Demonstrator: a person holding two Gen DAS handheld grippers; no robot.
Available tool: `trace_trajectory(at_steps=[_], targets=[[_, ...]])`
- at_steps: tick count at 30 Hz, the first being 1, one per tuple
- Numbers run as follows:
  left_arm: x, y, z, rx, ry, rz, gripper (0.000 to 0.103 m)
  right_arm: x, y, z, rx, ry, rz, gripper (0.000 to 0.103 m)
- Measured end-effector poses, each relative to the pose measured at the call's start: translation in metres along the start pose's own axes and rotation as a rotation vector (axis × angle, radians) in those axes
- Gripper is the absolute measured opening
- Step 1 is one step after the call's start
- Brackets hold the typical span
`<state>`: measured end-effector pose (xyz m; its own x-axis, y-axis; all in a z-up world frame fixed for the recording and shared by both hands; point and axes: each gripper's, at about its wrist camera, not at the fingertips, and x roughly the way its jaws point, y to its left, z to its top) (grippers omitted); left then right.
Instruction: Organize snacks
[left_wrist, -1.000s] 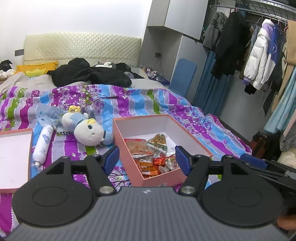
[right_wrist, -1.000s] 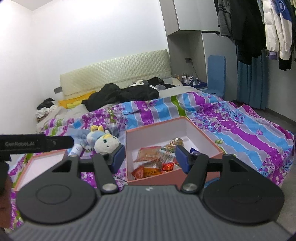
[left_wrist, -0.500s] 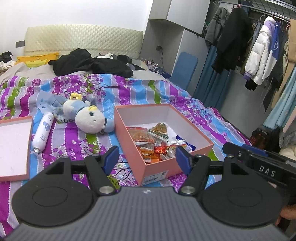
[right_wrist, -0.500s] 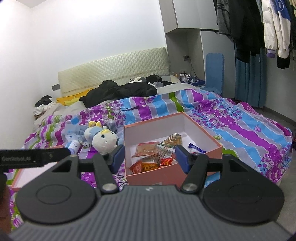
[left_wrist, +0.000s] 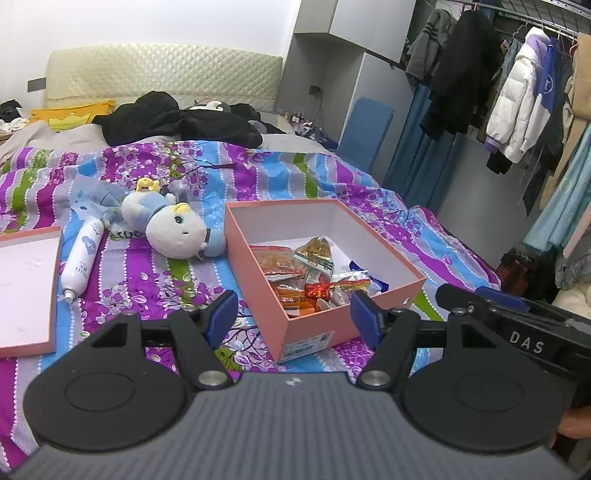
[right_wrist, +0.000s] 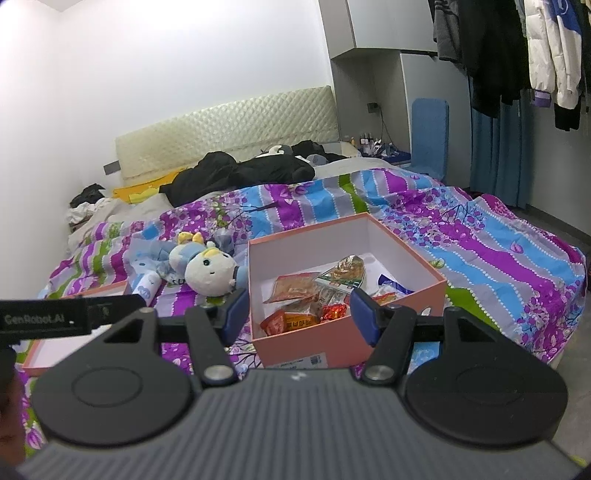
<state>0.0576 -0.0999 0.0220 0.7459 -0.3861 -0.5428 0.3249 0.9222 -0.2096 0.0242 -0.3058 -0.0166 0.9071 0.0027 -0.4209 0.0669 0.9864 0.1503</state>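
Note:
An open pink box sits on the striped bedspread with several snack packets inside. Its pink lid lies upturned at the left. My left gripper hovers open in front of the box's near corner, nothing between its blue pads. My right gripper is also open and empty, short of the box's near wall. Each view shows the other gripper's body at its edge.
A plush doll and a white bottle lie left of the box. Black clothes pile near the headboard. A blue chair and hanging coats stand at the right; the bed edge drops off there.
In the left wrist view the box and doll have slid slightly up and look nearer. In the right wrist view the scene has barely shifted. Both grippers stay open.

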Motion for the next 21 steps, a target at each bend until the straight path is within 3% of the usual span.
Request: trace_trajectory(at_steps=[21], targets=[[-0.0050,-0.0011,0.0031,0.013,-0.011,0.013,0.073,0.0010,0.0001,0.0002,0.004,-0.001,0.003,0.062]])
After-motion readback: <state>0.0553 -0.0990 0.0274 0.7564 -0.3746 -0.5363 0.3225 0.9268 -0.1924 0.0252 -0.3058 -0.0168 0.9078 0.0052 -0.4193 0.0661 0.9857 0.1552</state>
